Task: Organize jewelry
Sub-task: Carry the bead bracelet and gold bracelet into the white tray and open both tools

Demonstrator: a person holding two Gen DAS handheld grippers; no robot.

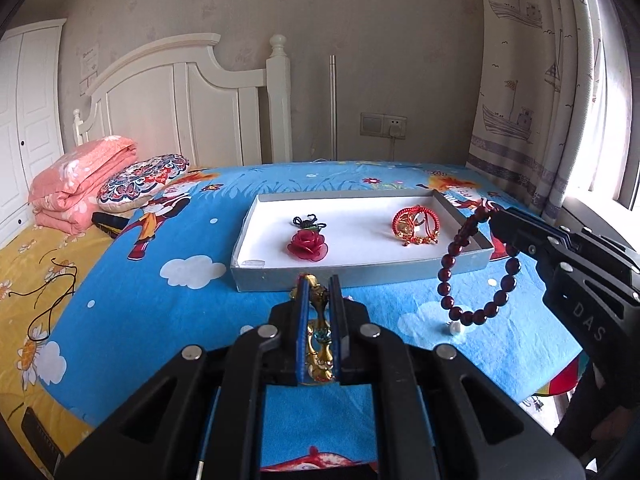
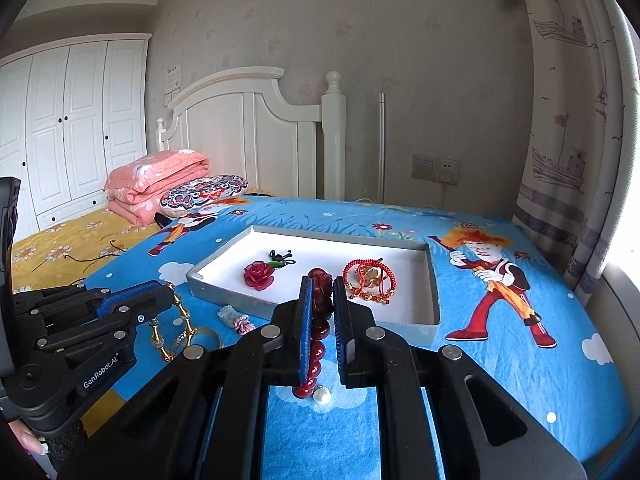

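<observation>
Closest in, my left gripper [image 1: 320, 292] is clamped tight on a gold bracelet [image 1: 319, 344] of ornate links with a small teal stone, pinched between the blue pads [image 1: 302, 332] and lifted above the blue cartoon bedsheet [image 1: 160, 312]. In the right wrist view its chain droops in a loop below the fingertips. My right gripper [image 2: 320, 292] is squeezed hard on a dark red bead bracelet [image 2: 318, 332]; glossy round beads hang as an open ring, with a carved bead at the tips. A white pearl [image 2: 322, 396] sits on the sheet just below the beads. A small pink and pale blue trinket [image 2: 236, 319] lies by the tray's near edge. Beyond, the shallow grey tray [image 1: 360, 270] holds a red rose brooch [image 1: 307, 244] with a dark knotted cord at left, and red woven cord bracelets [image 1: 414, 226] with gold charms at right, well apart.
</observation>
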